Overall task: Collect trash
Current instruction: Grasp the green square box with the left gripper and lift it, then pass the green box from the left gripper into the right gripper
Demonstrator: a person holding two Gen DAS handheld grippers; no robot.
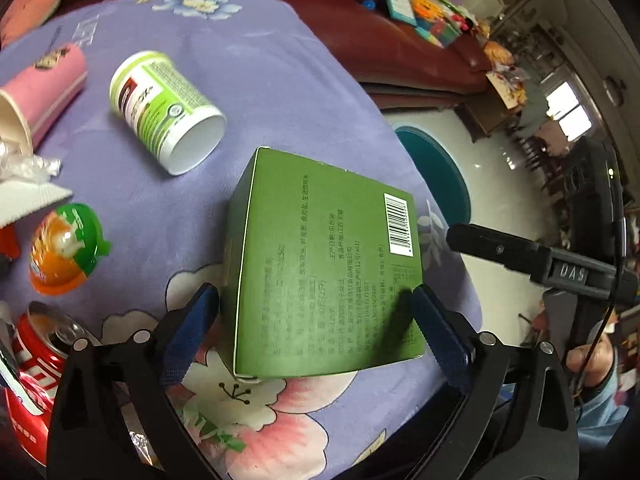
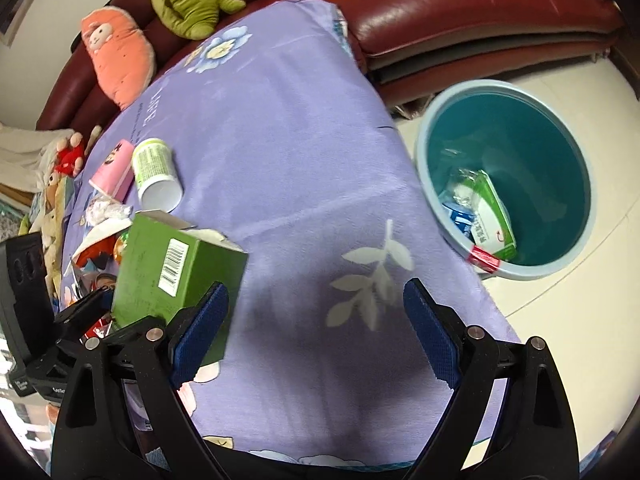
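"DAS" on the right tongs.

Green carton with a barcode is tipped up off the purple cloth, top flaps open, while a white-green tub, pink cup, jelly cup and red can lie scattered beside it.

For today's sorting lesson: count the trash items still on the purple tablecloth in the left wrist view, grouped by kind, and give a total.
Cardboard boxes: 1, the green box held between the left gripper fingers
Cups and tubs: 3, pink cup, green-labelled tub, orange jelly cup
Cans: 1, red can
Crumpled wrappers: 1, clear wrapper
Total: 6
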